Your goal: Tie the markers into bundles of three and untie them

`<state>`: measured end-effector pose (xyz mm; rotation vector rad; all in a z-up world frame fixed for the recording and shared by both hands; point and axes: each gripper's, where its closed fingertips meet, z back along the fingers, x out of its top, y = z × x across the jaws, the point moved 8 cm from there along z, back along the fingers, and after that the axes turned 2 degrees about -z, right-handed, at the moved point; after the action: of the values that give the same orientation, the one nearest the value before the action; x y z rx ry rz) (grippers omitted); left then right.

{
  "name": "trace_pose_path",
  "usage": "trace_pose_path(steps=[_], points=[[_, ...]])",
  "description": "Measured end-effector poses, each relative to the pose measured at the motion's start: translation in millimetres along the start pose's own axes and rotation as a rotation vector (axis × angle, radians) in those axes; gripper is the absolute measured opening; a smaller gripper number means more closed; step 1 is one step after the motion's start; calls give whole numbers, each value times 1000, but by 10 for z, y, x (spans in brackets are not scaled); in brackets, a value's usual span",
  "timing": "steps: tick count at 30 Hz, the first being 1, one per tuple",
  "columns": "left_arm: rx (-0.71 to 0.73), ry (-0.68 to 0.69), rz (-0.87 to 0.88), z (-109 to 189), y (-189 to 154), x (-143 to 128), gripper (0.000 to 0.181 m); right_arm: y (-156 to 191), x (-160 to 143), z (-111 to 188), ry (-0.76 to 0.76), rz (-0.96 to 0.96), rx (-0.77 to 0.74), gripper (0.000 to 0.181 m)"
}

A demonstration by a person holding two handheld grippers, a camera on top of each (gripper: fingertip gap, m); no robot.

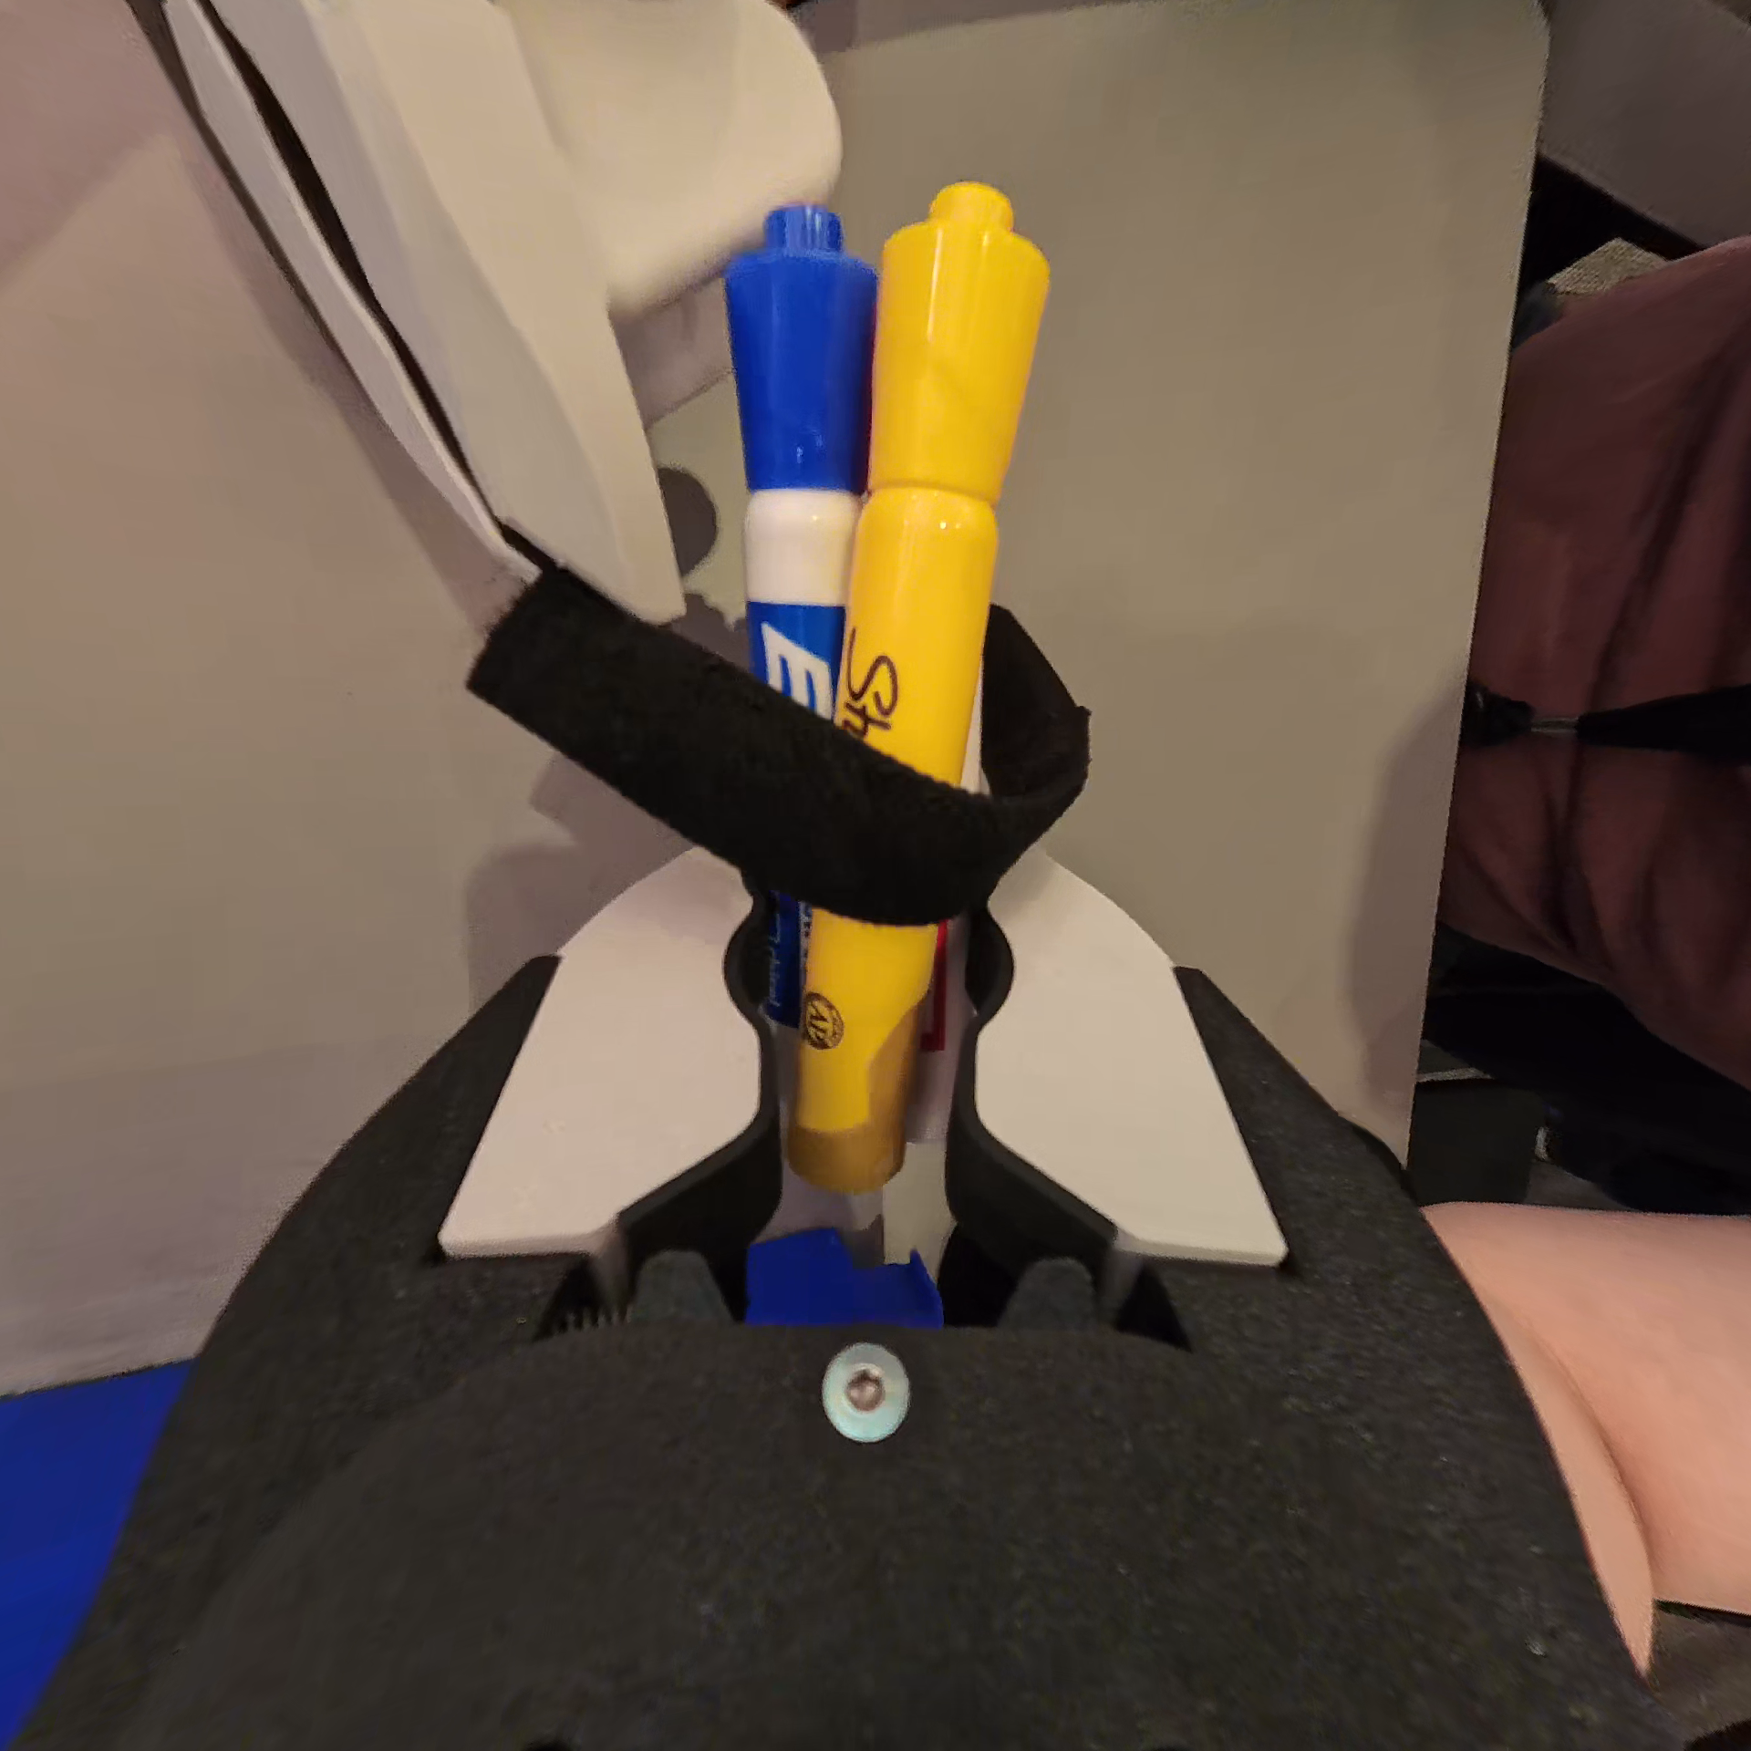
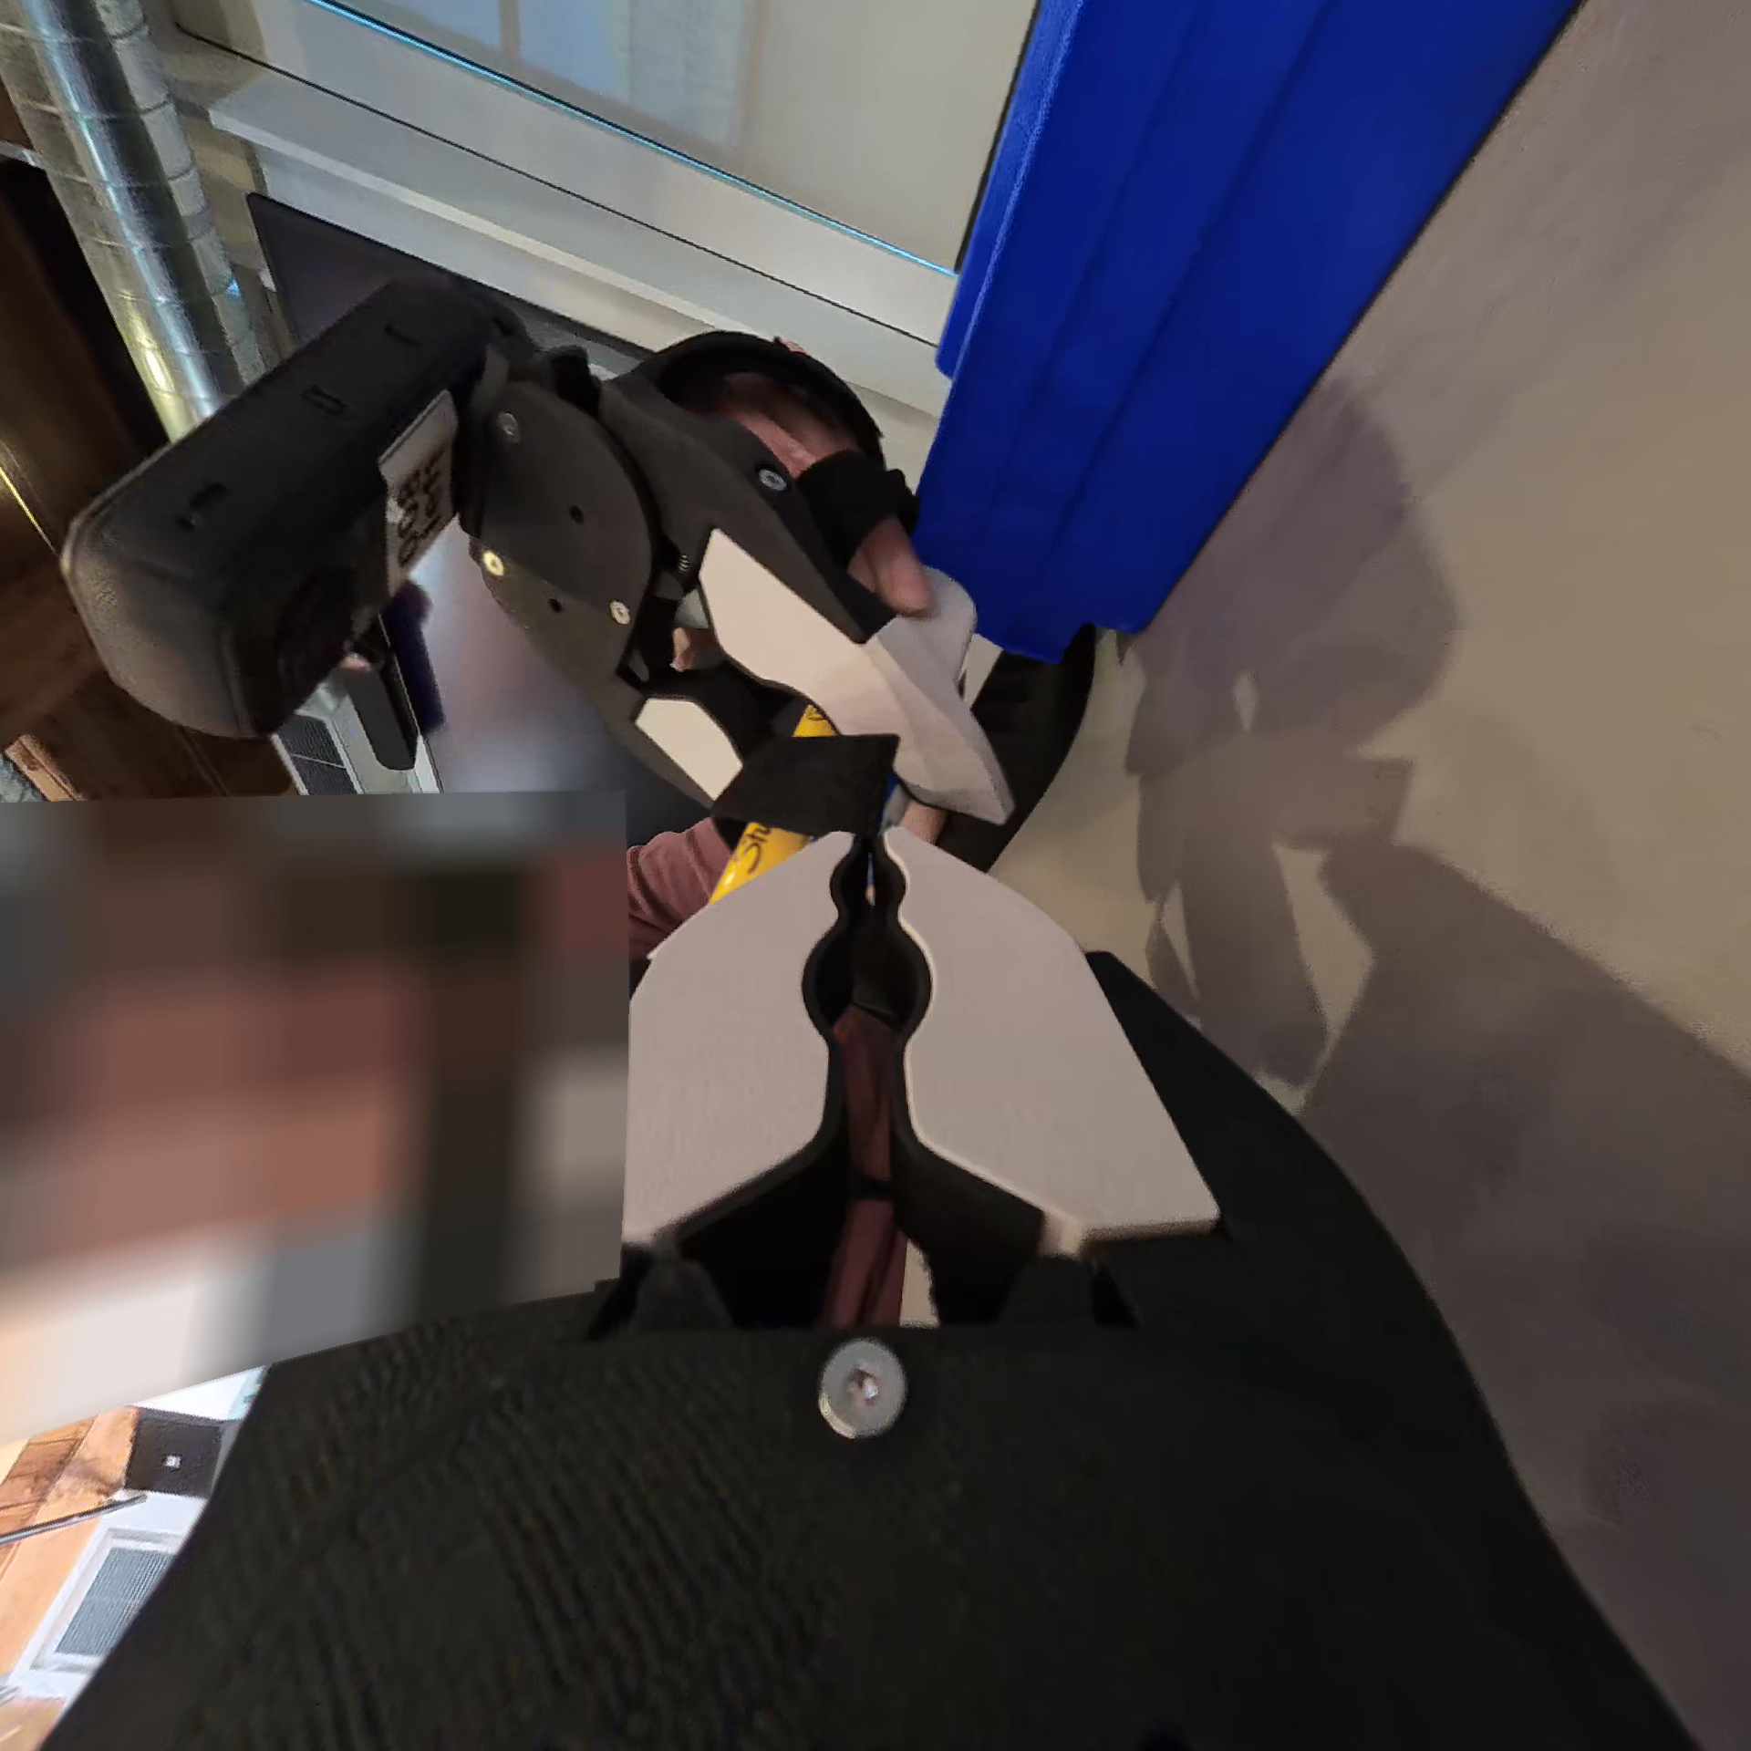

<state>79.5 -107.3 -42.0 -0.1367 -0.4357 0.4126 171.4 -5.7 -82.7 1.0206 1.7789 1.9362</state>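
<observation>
My left gripper [image 1: 872,910] is shut on a bunch of markers that stick out past its fingers: a blue one [image 1: 805,398], a yellow one [image 1: 947,426] and a third, mostly hidden, showing a red and white sliver [image 1: 933,1004]. A black fabric strap [image 1: 758,758] loops loosely around them just above the fingertips. My right gripper [image 2: 872,839] is shut on one end of the strap [image 2: 805,772]; it shows in the left wrist view at upper left [image 1: 559,559]. The left gripper [image 2: 834,749] and the yellow marker [image 2: 758,843] show in the right wrist view.
A grey tabletop [image 1: 1232,474] lies behind the markers. A blue bin [image 2: 1137,284] stands on it close to both grippers. A person's maroon sleeve [image 1: 1611,568] and bare arm [image 1: 1611,1421] are at the right. A metal duct [image 2: 123,237] and a window are farther off.
</observation>
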Motion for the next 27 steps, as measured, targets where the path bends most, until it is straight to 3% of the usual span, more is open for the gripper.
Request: trace_pose_path(steps=[15,27], points=[[-68,-80,-21,16,-20,41,38,-41,29,-24,-34,-11,76,4],[-100,-93,-23,-7,-24,47,38,-94,54,-1,-50,9,37,4]])
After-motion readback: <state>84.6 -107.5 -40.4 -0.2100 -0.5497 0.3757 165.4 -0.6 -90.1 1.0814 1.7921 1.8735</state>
